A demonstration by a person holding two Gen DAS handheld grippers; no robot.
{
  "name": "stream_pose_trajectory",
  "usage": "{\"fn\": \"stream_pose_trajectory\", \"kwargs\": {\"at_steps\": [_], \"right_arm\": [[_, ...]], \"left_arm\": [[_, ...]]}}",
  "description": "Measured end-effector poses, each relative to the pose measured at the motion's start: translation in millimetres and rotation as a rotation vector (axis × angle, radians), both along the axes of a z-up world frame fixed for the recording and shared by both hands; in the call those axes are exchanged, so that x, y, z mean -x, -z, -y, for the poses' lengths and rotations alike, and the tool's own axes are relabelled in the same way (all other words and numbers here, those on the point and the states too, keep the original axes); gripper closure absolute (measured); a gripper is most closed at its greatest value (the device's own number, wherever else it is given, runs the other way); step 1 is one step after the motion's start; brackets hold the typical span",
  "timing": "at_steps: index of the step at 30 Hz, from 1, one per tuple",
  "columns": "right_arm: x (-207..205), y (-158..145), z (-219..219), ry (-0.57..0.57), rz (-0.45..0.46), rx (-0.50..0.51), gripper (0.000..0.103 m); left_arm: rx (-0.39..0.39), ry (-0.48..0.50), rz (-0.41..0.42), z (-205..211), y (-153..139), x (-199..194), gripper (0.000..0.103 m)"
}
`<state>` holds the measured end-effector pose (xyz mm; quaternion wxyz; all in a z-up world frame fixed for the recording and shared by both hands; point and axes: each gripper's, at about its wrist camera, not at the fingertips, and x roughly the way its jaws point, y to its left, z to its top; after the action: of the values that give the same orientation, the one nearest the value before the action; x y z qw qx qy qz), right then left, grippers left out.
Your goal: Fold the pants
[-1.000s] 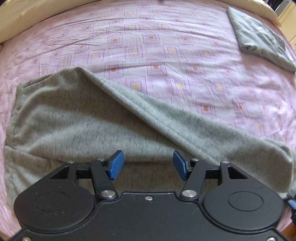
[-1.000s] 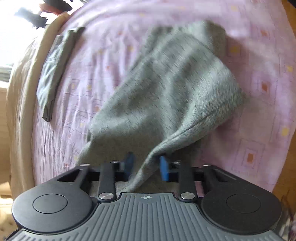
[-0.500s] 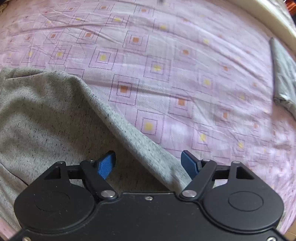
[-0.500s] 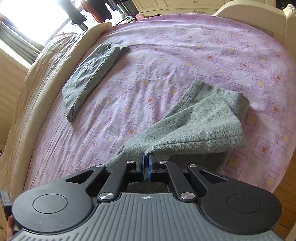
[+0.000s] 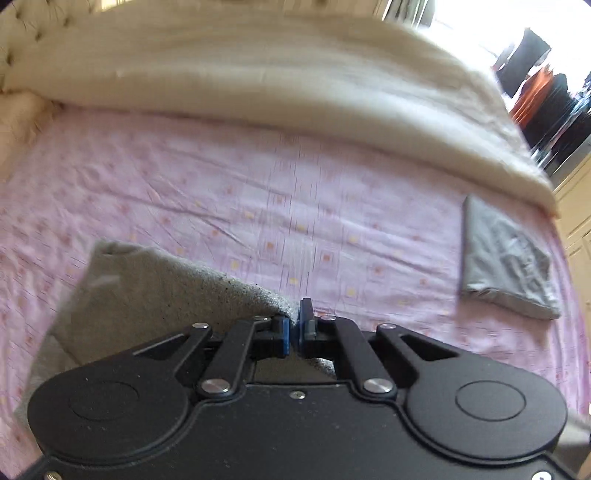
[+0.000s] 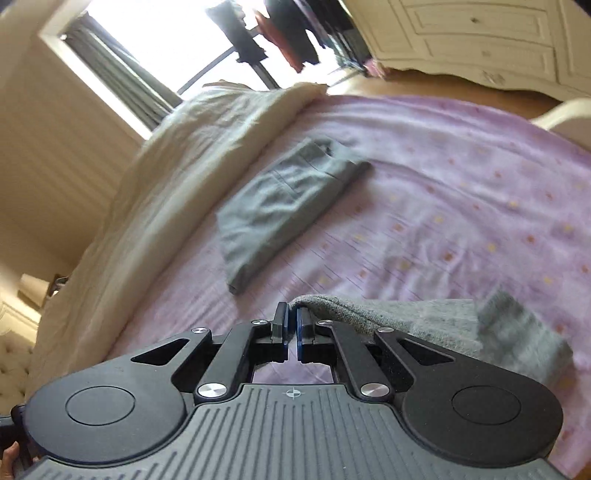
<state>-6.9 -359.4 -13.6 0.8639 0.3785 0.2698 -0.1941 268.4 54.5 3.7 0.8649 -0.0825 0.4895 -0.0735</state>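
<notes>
The speckled grey pants (image 5: 155, 295) hang in a fold above the pink patterned sheet. In the left wrist view my left gripper (image 5: 294, 325) is shut on the pants' edge, and the cloth drapes away to the left and down. In the right wrist view my right gripper (image 6: 291, 325) is shut on another edge of the grey pants (image 6: 443, 321), which trail off to the right and blur there. Both grippers are lifted off the bed.
A folded grey garment (image 5: 506, 262) (image 6: 284, 206) lies on the pink sheet (image 5: 258, 206) further back. A cream duvet (image 5: 258, 77) is bunched along the bed's far side. A white dresser (image 6: 480, 40) and a window with hanging clothes (image 6: 280, 33) stand beyond the bed.
My left gripper went from open over the cloth to shut on its edge and rose. My right gripper, shut on the pants throughout, lifted too, and both views now look across the bed.
</notes>
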Motion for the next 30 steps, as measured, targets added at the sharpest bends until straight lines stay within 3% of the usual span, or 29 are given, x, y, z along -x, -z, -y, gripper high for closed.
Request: {"fn": "stream_pose_trajectory", "kwargs": {"at_steps": [2,4,7,10,13,17,20,23,30], "right_arm": [[15,-1,-2,-0.028,0.002,0.007,0.099],[33,12,-3,-0.04,-0.04,-0.003,0.099],[57,59,-2,-0.055,-0.189,-0.041,0.099],[72,125,-3,-0.064,-0.395,-0.108,0.099],[79,156,-4,-0.082,-0.471,-0.16,0.098],[86,139,10,-0.052,-0.386,-0.194,0.095],[83,128,29,-0.029,-0.327,-0.094,0.093],[72,142,56,-0.041,-0.369,-0.052,0.078],[65,174,83,-0.082,-0.434,-0.066,0.075]], "left_arm": [[0.001,-0.001,0.014,-12,-8,33,0.098],[-0.022,0.008,-0.019,-22,7,68,0.097],[-0.124,0.017,-0.146,-22,64,110,0.097],[-0.223,-0.002,-0.293,-24,132,138,0.097],[-0.268,-0.019,-0.378,-22,173,144,0.097],[-0.274,-0.056,-0.4,-20,181,134,0.097],[-0.291,-0.062,-0.39,-17,178,124,0.097],[-0.32,-0.067,-0.397,-10,179,116,0.097],[-0.362,-0.097,-0.413,4,186,104,0.096]]}}
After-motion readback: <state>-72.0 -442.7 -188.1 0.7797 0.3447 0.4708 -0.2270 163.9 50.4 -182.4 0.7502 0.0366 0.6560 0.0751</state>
